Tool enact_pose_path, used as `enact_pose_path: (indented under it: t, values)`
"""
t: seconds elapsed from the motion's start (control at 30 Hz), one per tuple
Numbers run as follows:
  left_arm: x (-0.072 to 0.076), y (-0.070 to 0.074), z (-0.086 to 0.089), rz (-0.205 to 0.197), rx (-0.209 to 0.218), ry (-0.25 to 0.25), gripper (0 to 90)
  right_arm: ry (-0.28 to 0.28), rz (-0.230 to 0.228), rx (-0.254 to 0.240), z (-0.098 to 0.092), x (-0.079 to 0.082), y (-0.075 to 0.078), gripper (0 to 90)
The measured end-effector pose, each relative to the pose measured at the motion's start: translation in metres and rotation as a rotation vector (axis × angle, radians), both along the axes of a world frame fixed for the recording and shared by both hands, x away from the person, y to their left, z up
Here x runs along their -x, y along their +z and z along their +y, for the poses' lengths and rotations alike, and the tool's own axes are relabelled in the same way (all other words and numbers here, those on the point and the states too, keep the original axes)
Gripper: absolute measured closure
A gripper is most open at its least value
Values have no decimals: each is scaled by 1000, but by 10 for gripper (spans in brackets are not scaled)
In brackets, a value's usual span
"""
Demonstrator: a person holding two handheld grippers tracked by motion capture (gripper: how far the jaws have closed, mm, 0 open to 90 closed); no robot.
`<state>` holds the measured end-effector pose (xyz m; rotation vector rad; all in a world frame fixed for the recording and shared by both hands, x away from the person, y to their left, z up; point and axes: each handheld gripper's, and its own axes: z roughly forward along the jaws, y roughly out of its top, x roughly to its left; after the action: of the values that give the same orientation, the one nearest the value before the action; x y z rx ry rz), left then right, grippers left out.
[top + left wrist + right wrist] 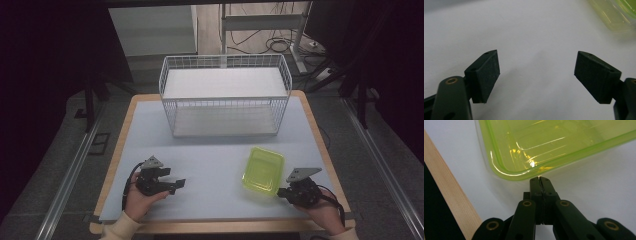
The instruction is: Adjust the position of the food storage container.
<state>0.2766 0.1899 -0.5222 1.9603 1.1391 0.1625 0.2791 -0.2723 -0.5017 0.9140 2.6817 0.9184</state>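
A translucent yellow-green plastic container [263, 170] lies on the table's pale mat at the front right. My right gripper [280, 191] is at its near right corner. In the right gripper view the jaws are pressed together, and their tips [539, 180] pinch the edge of the container's rim [524, 173]. At the front left, my left gripper [177, 184] is held low over the mat, pointing right. Its jaws stand wide apart with bare mat between them [537, 72]. The container's corner [614, 15] shows blurred at the top right of the left gripper view.
A white wire basket [225, 117] stands at the back middle of the table, with a white board across its top. The table's wooden edge [451, 195] runs close beside the right gripper. Bare mat [210, 160] lies between the basket and both hands.
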Motion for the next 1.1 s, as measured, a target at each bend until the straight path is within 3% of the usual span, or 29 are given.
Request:
enact_pose_path:
  t: [0.43, 0.8, 1.1]
  values:
    - [-1, -1, -1, 8, 2, -4, 199, 30, -17, 7, 21, 2, -1, 899]
    - [-1, -2, -2, 14, -1, -11, 199, 36, -74, 21, 51, 1, -3, 899]
    - [-1, -2, -2, 21, 5, -12, 199, 17, -86, -29, 73, -5, -4, 899]
